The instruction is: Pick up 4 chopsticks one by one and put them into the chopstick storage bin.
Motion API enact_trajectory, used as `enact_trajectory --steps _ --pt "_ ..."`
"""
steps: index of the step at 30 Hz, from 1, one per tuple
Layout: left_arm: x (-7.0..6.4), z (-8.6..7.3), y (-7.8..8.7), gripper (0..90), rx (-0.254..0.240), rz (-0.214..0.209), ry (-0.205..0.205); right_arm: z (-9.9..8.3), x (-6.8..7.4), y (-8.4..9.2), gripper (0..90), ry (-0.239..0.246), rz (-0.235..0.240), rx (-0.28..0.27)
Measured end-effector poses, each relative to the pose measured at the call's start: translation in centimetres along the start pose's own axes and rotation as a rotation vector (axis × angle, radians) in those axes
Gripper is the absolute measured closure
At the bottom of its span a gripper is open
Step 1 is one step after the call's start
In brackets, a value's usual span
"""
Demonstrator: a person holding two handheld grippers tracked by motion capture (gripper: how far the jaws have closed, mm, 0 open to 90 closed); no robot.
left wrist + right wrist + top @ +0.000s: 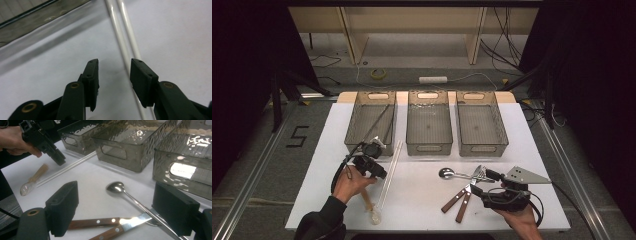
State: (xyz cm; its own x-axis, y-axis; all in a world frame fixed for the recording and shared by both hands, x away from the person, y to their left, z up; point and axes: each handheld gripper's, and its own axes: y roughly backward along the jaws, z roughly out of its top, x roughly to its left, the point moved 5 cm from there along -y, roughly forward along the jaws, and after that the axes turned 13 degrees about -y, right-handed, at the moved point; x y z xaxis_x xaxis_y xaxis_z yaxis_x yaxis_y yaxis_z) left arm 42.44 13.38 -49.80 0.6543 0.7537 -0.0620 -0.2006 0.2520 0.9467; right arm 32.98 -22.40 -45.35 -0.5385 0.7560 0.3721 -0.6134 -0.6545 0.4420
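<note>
Rods (390,167) between the left claw's (382,174) jaws, not yet pinched.

Two thin white rods lie side by side on the worktop (422,195), running from centre-left of the high view up toward the left bin (371,122). In the left gripper view they (126,42) pass between the left claw's (113,72) jaws, which are half spread and clear of them: the grasp is left to finish, then the lift. Right claw (120,205) hangs wide open over spoon (117,187) and knives (105,226) at lower right, holding nothing. All three bins look unfilled with cutlery.
</note>
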Motion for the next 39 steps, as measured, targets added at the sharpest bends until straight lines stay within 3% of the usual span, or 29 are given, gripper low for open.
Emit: enact_trajectory --steps 9,21,29,39 --pt "-0.2 0.2 -0.7 66.8 -0.004 0.011 0.015 0.0 0.0 0.0 21.8 0.003 0.000 0.001" --pt "-0.8 0.7 -1.3 71.1 0.000 0.003 0.021 0.0 0.0 0.0 21.8 0.003 0.000 0.000" --pt "-1.2 1.0 -1.7 75.6 0.014 0.036 0.012 0.0 0.0 0.0 21.8 0.003 -0.001 -0.001" --pt "-1.2 1.0 -1.7 79.7 0.016 0.060 0.040 0.0 0.0 0.0 21.8 0.002 -0.002 -0.002"
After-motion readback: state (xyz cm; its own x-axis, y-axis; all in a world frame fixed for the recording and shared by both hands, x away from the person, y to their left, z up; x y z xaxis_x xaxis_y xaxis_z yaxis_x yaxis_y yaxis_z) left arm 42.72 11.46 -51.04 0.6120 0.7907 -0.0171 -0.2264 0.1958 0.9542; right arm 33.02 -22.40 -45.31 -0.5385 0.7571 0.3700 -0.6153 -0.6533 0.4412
